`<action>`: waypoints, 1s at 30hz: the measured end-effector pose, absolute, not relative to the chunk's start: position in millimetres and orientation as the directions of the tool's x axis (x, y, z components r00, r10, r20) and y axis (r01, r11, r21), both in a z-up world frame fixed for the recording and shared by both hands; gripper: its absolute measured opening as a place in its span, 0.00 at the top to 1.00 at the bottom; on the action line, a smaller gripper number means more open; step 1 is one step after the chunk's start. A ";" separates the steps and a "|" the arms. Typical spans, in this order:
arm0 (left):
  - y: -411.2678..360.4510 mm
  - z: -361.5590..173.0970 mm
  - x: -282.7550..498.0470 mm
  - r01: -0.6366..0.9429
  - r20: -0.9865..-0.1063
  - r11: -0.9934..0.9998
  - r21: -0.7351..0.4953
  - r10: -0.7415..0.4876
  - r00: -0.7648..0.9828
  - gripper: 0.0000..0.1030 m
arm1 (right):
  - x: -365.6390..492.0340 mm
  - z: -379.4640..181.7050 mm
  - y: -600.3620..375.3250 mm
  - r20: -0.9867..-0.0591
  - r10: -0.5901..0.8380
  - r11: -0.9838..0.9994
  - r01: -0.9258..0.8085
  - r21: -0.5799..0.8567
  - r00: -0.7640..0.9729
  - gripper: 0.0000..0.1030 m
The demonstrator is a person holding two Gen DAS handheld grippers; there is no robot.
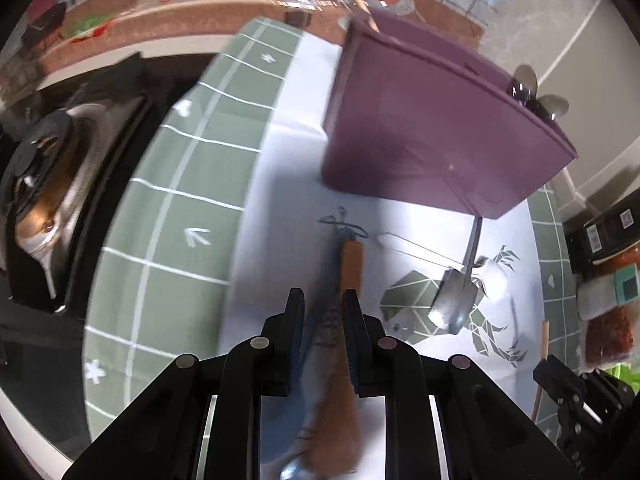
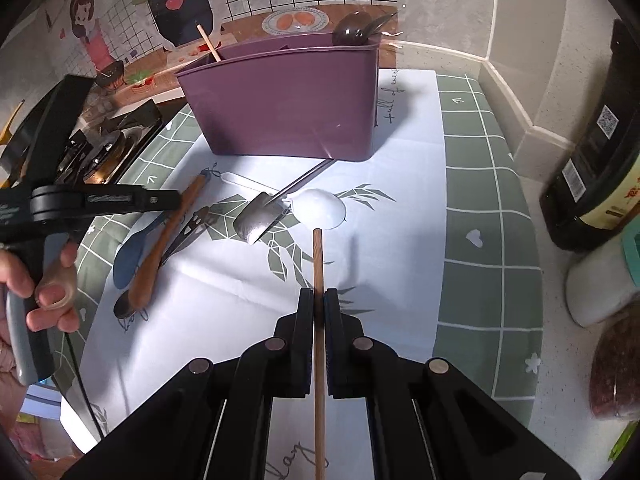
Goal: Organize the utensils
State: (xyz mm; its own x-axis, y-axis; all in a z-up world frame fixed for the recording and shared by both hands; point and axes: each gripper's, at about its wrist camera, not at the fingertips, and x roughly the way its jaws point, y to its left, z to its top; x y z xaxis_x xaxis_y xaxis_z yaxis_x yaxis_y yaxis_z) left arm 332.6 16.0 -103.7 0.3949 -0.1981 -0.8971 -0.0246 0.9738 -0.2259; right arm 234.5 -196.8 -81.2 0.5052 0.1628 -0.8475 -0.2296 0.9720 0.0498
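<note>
My right gripper (image 2: pixel 318 300) is shut on a thin wooden chopstick (image 2: pixel 317 256), which sticks out ahead of it above the white cloth. My left gripper (image 1: pixel 323 304) points down with its jaws narrow around the handle of a wooden spoon (image 1: pixel 351 264). That spoon lies across a blue spoon (image 2: pixel 132 256) and a slotted metal utensil (image 2: pixel 190 230). The left wrist view is blurred. Behind them stands the purple utensil holder (image 2: pixel 288 100), with a chopstick (image 2: pixel 208 42) in it at the left and dark spoons (image 2: pixel 352 30) at the right. A metal scoop (image 2: pixel 256 216) and a white spoon (image 2: pixel 320 208) lie in front of it.
A gas stove (image 1: pixel 60 184) sits left of the green checked tablecloth (image 2: pixel 480 200). A dark bottle (image 2: pixel 600 152) and food packets (image 2: pixel 612 376) stand at the right by the wall. A person's hand (image 2: pixel 48 280) grips the left gripper's handle.
</note>
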 end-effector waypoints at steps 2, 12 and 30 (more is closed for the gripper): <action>8.0 -105.5 335.8 -0.010 -0.903 0.974 -0.226 -0.206 0.376 0.80 | 232.5 -79.4 -198.8 -0.844 0.155 0.974 -0.222 0.043 0.514 0.96; -9.5 -91.1 307.0 0.139 -0.839 0.974 -0.179 -0.225 0.495 0.96 | 225.3 -71.3 -206.9 -0.832 0.149 0.978 -0.205 0.044 0.534 0.96; 3.7 -88.7 299.0 0.172 -0.863 0.967 -0.186 -0.244 0.441 0.83 | 223.2 -73.8 -206.4 -0.835 0.164 0.977 -0.202 0.065 0.525 0.96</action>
State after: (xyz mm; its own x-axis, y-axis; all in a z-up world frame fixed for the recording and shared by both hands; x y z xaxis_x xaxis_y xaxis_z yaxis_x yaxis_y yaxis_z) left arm 299.0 3.7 -88.7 0.4415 -0.2443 -0.8634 0.1723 0.9674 -0.1856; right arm 223.2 -206.4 -73.8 0.5248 0.1641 -0.8353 -0.2022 0.9772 0.0649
